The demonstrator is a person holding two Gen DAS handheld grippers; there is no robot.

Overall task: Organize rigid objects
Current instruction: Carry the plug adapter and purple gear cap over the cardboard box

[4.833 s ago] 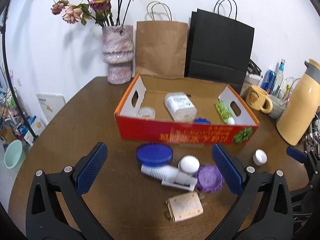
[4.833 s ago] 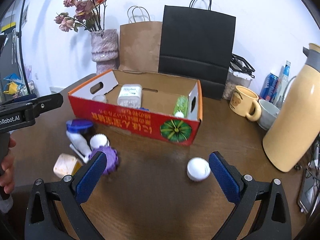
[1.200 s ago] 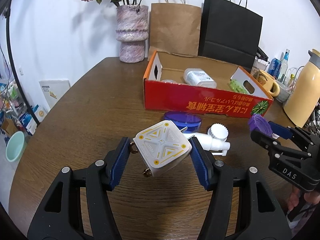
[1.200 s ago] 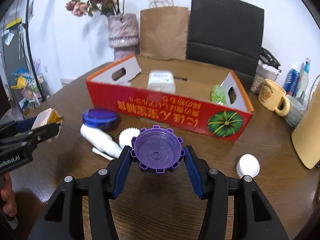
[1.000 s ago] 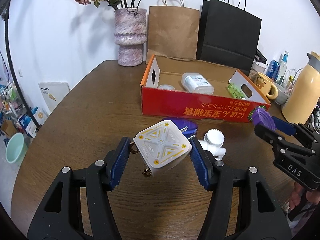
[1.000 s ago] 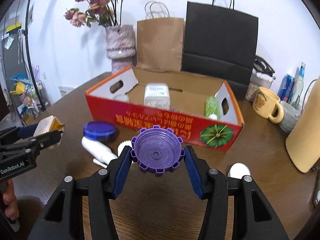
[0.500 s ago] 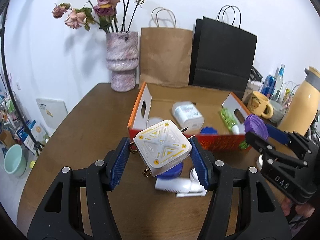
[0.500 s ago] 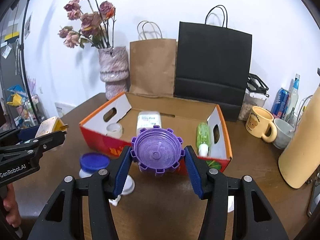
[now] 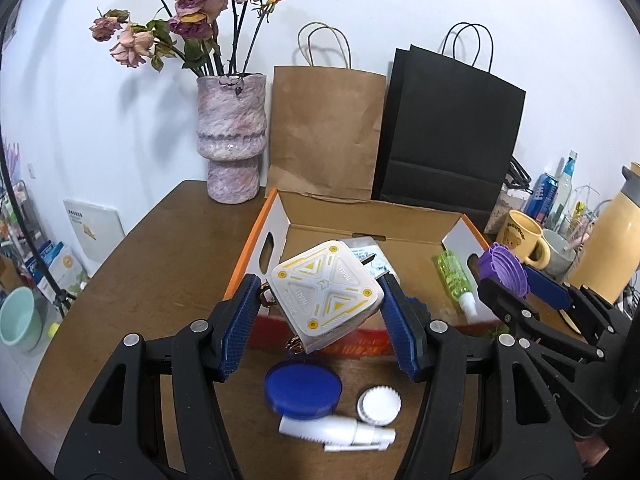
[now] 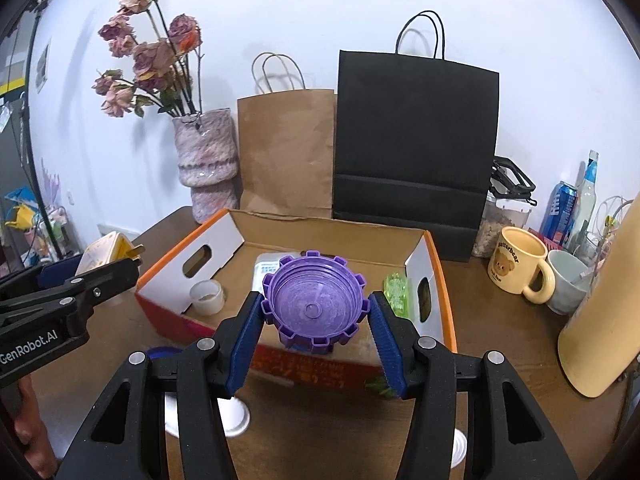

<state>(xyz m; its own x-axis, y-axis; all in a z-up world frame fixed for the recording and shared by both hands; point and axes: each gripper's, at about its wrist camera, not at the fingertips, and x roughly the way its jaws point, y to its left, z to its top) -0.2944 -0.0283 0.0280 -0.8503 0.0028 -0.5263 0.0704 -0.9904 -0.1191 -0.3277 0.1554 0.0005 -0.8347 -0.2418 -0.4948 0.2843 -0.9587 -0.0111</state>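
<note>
Carrying both loads over the red cardboard box [image 9: 304,346], the left gripper [image 9: 320,312] clamps a white power adapter [image 9: 326,294] while the right gripper [image 10: 316,320] clamps a purple cap [image 10: 314,300]. Release each over bare cardboard toward 12 o'clock, clear of the green bottle [image 10: 396,288] and white jar [image 10: 207,296].

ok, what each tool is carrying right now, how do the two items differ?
The left tool grips a white, square plug adapter with yellow markings and metal prongs; the right tool grips a purple, round cap with a notched rim. The plug adapter shows a closed flat face; the cap shows its hollow inside. Both are clamped between blue pads, near the red cardboard box.
</note>
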